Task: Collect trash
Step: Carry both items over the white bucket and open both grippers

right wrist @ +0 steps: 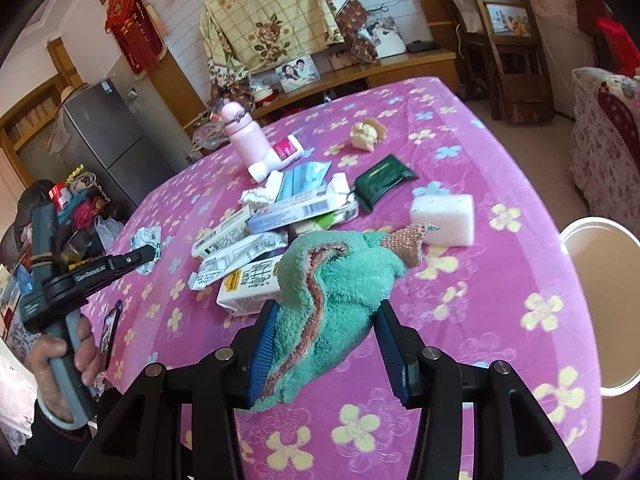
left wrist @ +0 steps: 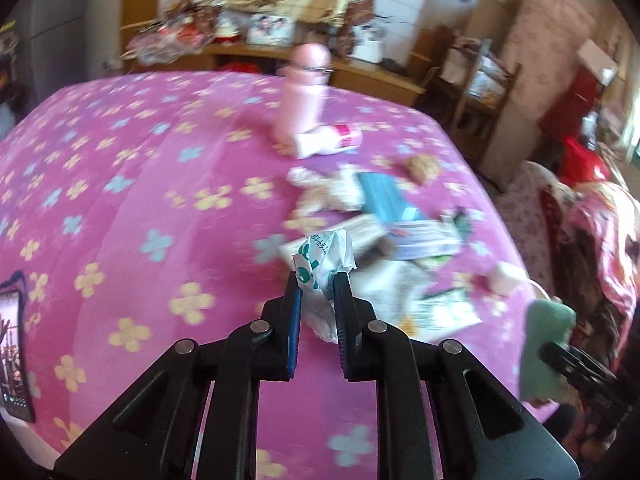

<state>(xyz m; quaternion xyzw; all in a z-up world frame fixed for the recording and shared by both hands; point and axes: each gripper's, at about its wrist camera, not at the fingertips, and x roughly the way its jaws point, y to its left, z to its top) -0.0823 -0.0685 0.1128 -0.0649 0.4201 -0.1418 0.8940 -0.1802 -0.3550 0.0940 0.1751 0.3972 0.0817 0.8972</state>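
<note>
My left gripper (left wrist: 318,280) is shut on a crumpled white and green wrapper (left wrist: 324,258), held above the pink flowered tablecloth (left wrist: 120,200). It also shows in the right wrist view (right wrist: 146,254) at the left. My right gripper (right wrist: 326,312) is shut on a teal fluffy cloth (right wrist: 332,292), which shows in the left wrist view (left wrist: 546,352) at the right edge. A pile of trash lies mid-table: flattened cartons and wrappers (right wrist: 256,232), a milk carton (right wrist: 248,284), a dark green packet (right wrist: 384,180) and crumpled paper (right wrist: 366,132).
A pink bottle (right wrist: 246,136) and a white and pink bottle (right wrist: 280,158) lying down are at the far side. A white sponge (right wrist: 444,218) lies right of the pile. A phone (right wrist: 110,328) lies near the left edge. A white bin (right wrist: 604,300) stands right of the table.
</note>
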